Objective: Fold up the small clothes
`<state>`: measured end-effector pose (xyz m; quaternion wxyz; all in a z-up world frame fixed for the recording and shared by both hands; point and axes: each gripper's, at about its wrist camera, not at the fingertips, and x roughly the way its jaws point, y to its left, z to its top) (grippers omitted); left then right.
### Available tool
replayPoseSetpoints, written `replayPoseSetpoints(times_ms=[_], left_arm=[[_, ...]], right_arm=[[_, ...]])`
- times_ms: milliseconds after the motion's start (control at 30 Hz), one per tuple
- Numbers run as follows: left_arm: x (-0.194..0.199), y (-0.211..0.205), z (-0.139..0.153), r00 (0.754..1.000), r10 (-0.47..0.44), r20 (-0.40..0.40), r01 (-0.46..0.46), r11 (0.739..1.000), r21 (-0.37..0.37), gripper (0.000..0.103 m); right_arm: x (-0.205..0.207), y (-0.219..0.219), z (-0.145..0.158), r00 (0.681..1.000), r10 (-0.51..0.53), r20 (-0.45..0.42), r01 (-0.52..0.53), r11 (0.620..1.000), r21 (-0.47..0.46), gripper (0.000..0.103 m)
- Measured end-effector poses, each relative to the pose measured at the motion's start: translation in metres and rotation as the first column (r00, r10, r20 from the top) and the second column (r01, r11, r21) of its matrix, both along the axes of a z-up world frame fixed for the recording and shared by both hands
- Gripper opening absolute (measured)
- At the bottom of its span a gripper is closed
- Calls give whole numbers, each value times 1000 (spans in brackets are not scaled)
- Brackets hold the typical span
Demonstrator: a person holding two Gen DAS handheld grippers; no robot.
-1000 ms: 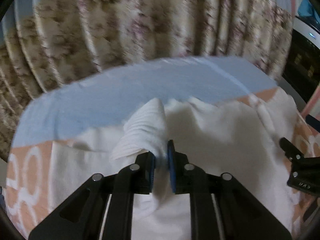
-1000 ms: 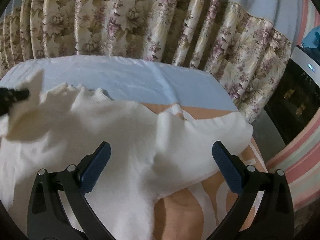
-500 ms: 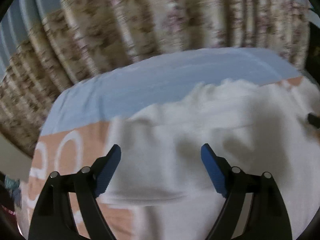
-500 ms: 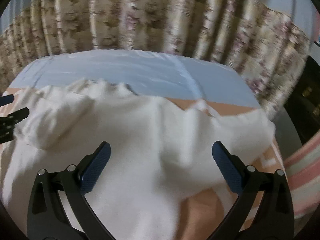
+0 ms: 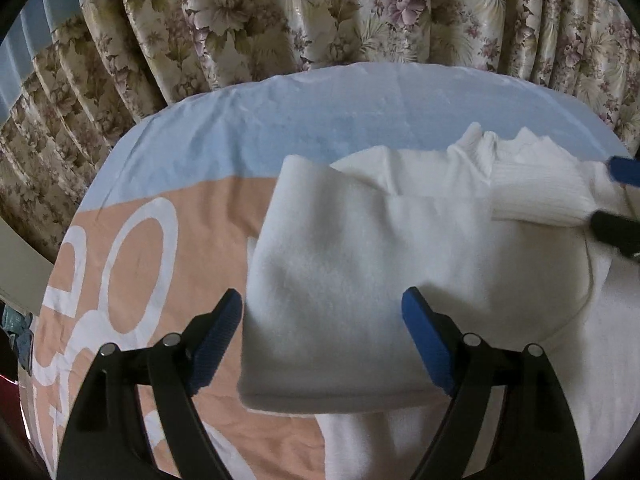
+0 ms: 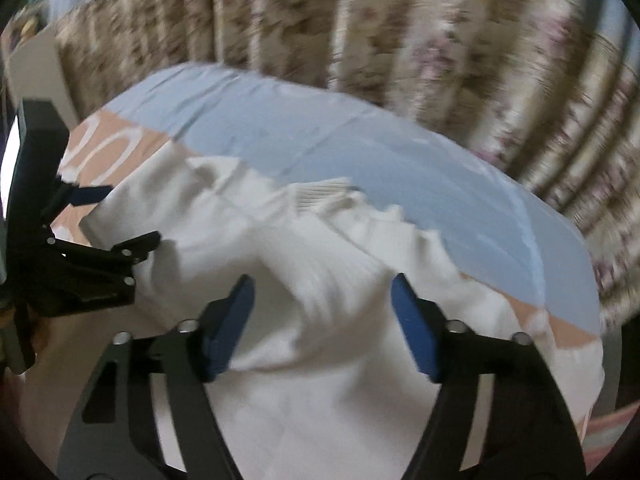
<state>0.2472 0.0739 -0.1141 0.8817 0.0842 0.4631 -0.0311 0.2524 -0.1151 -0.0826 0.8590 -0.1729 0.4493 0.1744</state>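
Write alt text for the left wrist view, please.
A white fleece sweater lies on a peach and light blue bedsheet, one sleeve folded across its body. The left tool hovers open over that folded sleeve, its jaws gripping nothing. Floral curtains hang behind the bed.

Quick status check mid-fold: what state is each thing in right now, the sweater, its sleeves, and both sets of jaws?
White sweater: lying on the bedsheet, partly folded.
Left sleeve: folded inward over the body, released.
Ribbed cuff: resting across the chest, next to the right gripper's tips.
Left gripper: jaws open, holding nothing.
Right gripper: jaws open, have just been closing; cloth between them, not pinched.
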Motion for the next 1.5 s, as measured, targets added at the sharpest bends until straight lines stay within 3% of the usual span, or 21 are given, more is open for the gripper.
replayPoseSetpoints(times_ms=[67, 167, 233, 300, 433, 533, 600, 667, 700, 733, 800, 1033, 1133, 1167, 1233, 1300, 1333, 1400, 1500], left_arm=[[0, 0, 0, 1000, -1, 1, 1, 1000, 2, 83], [0, -1, 1, 1000, -3, 6, 3, 1000, 19, 83], [2, 0, 1, 1000, -4, 5, 3, 1000, 24, 83], [2, 0, 1, 1000, -4, 1, 4, 1000, 22, 83], [3, -1, 1, 1000, -13, 5, 13, 999, 39, 83], [3, -1, 1, 1000, -23, 4, 23, 999, 31, 85], [1, 0, 2, 1000, -28, 5, 28, 1000, 13, 86], [0, 0, 1, 999, -35, 2, 35, 999, 3, 86], [-1, -1, 1, 999, -34, -2, 34, 999, 5, 86], [-1, -1, 0, 999, -34, -4, 34, 999, 7, 86], [-2, -1, 1, 999, -39, -10, 39, 999, 8, 86], [4, 4, 10, 1000, -29, -9, 29, 1000, 4, 86], [9, 8, 16, 1000, -22, -10, 21, 999, -46, 86], [10, 9, 17, 1000, -26, -15, 25, 998, -65, 86], [14, 9, 18, 999, -35, -25, 33, 996, -83, 86], [18, 7, 16, 999, -36, -25, 34, 998, -57, 86], [18, 7, 16, 999, -36, -23, 35, 998, -50, 86], [21, 10, 16, 1000, -24, -20, 23, 999, -48, 86], [24, 16, 17, 1000, -4, -19, 3, 997, -75, 86]], right_arm=[[8, 12, -14, 998, 34, -52, -36, 998, -43, 63], [15, 18, -28, 998, 26, -62, -33, 993, -112, 60], [24, 14, -37, 996, 0, -90, -12, 991, -131, 26], [29, 6, -38, 994, -26, -104, 16, 995, -100, 14], [18, -20, -9, 996, -84, -10, 84, 996, -2, 14], [-8, -58, 13, 979, -200, 44, 194, 974, 121, 14], [-24, -87, 11, 956, -290, 34, 282, 947, 156, 15], [-38, -114, -5, 938, -344, -33, 345, 928, 139, 22], [-43, -126, -13, 930, -361, -71, 368, 920, 136, 31], [-49, -137, -19, 921, -375, -102, 387, 911, 143, 48], [-61, -160, -23, 899, -416, -136, 434, 887, 157, 63], [-55, -180, 3, 888, -454, -69, 459, 873, 167, 67], [-35, -178, -13, 886, -436, -159, 456, 882, 120, 69], [-33, -179, -21, 879, -436, -193, 459, 883, 95, 68], [-30, -176, -35, 877, -414, -245, 442, 894, 70, 39], [-33, -171, -35, 884, -402, -240, 429, 900, 71, 32], [-34, -169, -32, 893, -383, -237, 412, 907, 85, 20], [-32, -167, -23, 904, -370, -213, 401, 907, 130, 17], [-24, -159, 4, 934, -353, -61, 358, 915, 183, 17]])
